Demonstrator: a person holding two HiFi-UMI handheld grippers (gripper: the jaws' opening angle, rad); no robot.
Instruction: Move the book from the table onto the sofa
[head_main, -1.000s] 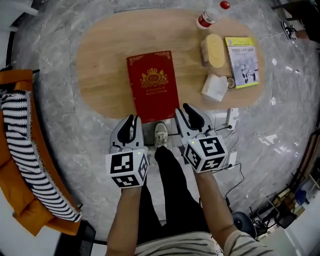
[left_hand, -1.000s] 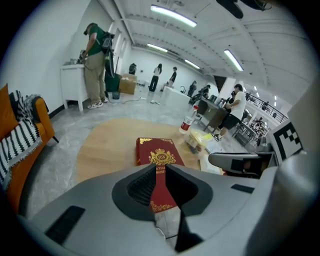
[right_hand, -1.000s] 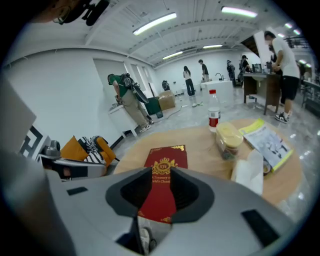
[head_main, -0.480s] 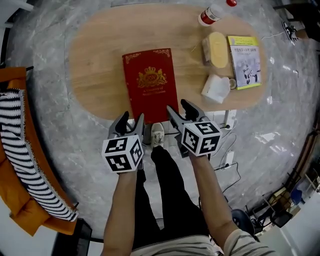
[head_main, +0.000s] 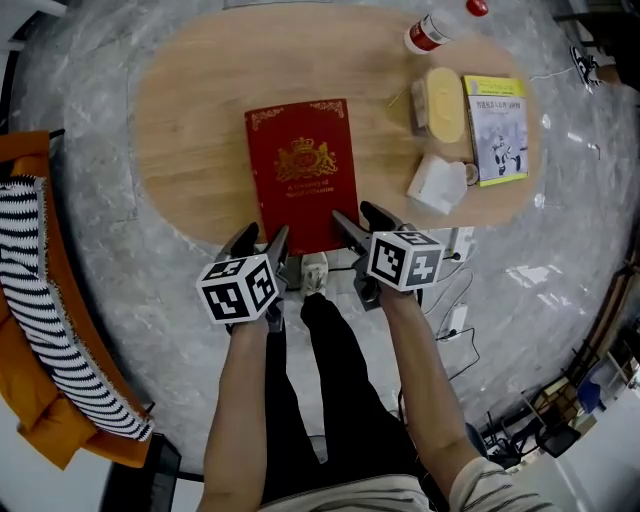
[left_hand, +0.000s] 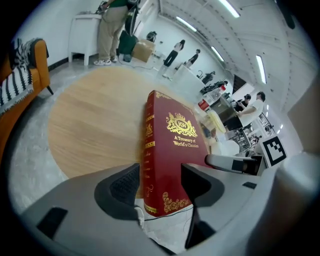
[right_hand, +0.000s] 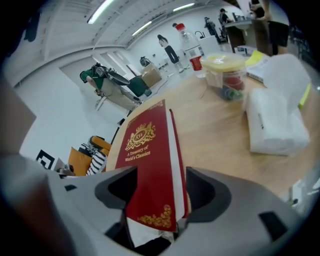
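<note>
A thick red book (head_main: 302, 172) with gold print lies flat on the oval wooden table (head_main: 190, 110), its near edge at the table's front rim. My left gripper (head_main: 264, 238) stands at the book's near left corner and my right gripper (head_main: 357, 218) at its near right corner. Both sets of jaws have just been opening. In the left gripper view the book (left_hand: 172, 145) sits between the spread jaws of the left gripper (left_hand: 157, 182), a gap showing beside the spine. The right gripper (right_hand: 155, 187) likewise straddles the book (right_hand: 147, 150) without pressing it. The orange sofa (head_main: 30, 330) stands at the far left.
A striped blanket (head_main: 40, 290) drapes the sofa. On the table's right end are a bottle (head_main: 430, 30), a yellow-lidded container (head_main: 445, 100), a yellow booklet (head_main: 497, 128) and a white tissue pack (head_main: 437, 183). The person's shoe (head_main: 315, 272) and legs are below the table's front edge.
Both grippers have come down and forward to the book's near corners. Their jaws have gone from nearly shut to wide apart, and both marker cubes have rolled.
</note>
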